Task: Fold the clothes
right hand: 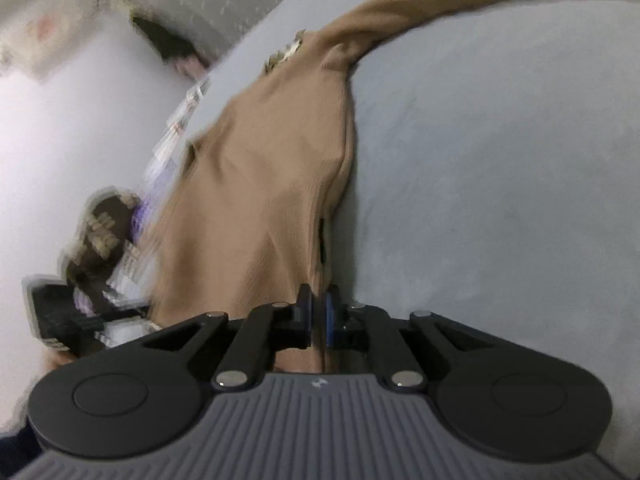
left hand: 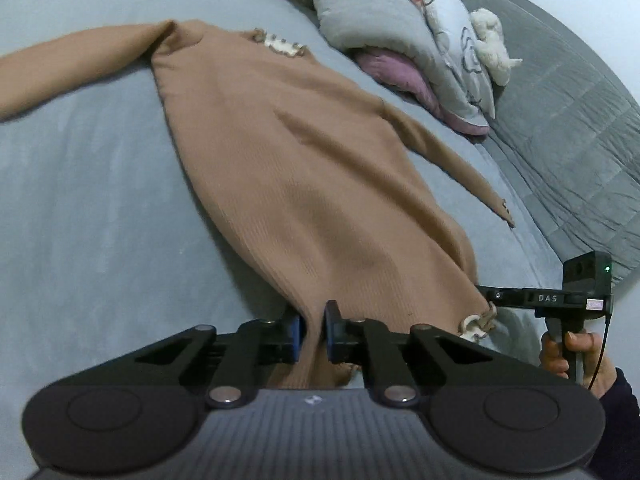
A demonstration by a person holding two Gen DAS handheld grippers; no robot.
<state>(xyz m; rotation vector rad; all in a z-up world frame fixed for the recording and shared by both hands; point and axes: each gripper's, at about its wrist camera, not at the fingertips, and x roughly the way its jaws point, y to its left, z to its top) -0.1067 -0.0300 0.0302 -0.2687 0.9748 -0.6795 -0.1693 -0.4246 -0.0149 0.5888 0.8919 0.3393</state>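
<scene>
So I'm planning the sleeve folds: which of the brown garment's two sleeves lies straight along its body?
The sleeve on the pillow side: it runs straight down beside the brown garment. The other sleeve sticks out sideways across the blue sheet.

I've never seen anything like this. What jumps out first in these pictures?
A long brown knit garment lies spread on a blue-grey bed. Each black gripper, left and right, is shut on its near hem. A heap of bedding with a white plush toy sits beyond.
</scene>
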